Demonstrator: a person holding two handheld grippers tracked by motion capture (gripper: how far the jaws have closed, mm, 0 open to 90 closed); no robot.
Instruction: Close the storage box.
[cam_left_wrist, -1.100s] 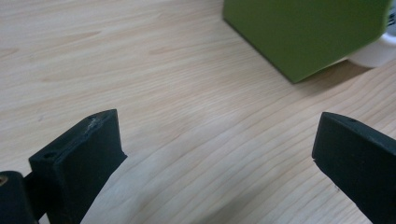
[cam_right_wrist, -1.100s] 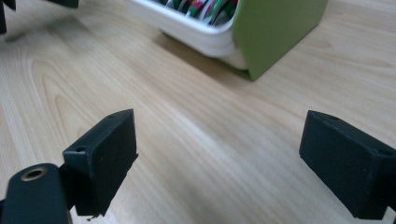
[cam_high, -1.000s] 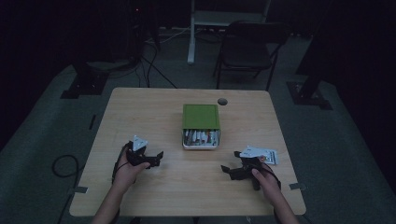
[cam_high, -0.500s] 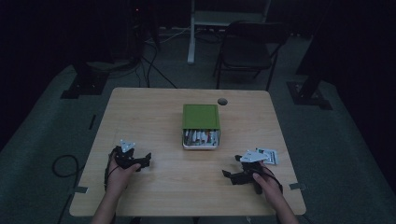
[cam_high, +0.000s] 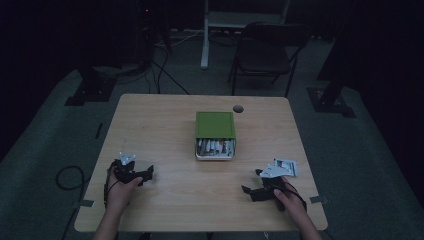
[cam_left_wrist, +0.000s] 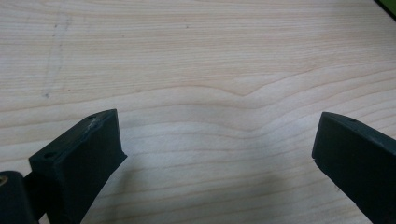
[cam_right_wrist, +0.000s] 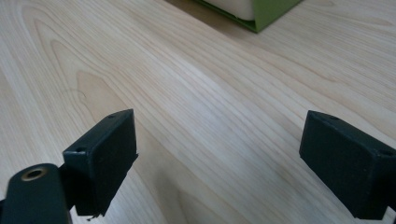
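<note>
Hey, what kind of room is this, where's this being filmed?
Probably a lab or studio set up for recording, not a home: a lone wooden table on dark carpet, a folding chair behind it, stand bases and loose cables on the floor, dark surroundings.

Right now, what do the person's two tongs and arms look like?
Both tongs are black. The left tongs carry a grey three-cornered plate on top and trail a dark cable. The right tongs carry a pale plate. Up close, each jaw is a blocky matte-black pad with small screw holes. The forearms are bare, with no sleeves in view.
</note>
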